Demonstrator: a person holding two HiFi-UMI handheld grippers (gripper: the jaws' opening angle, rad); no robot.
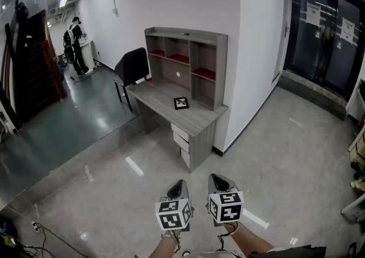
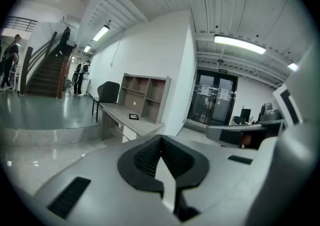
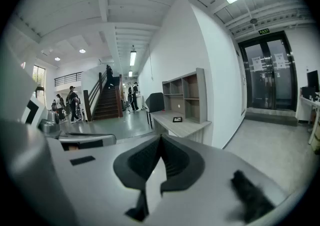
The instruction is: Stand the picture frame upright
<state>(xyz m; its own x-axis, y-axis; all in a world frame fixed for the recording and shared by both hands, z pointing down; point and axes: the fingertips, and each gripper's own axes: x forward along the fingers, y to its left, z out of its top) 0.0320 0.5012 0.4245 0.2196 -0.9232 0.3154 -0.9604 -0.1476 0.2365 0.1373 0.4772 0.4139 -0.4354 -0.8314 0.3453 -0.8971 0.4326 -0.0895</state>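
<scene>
Small black picture frame (image 1: 181,103) flat on grey wooden counter (image 1: 157,94): probably light, rigid; pinch its rim. Left tool (image 1: 179,185), right tool (image 1: 217,179) closed, empty.

No text legible — door notices (image 1: 313,14) too small.

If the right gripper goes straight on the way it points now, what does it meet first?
Nothing is near. The right gripper points slightly down toward the desk, so probably floor short of it, or the desk's near end; depth is unclear.

Wood-grain desk (image 1: 197,117), matt; floor (image 1: 285,154) glossy.
</scene>
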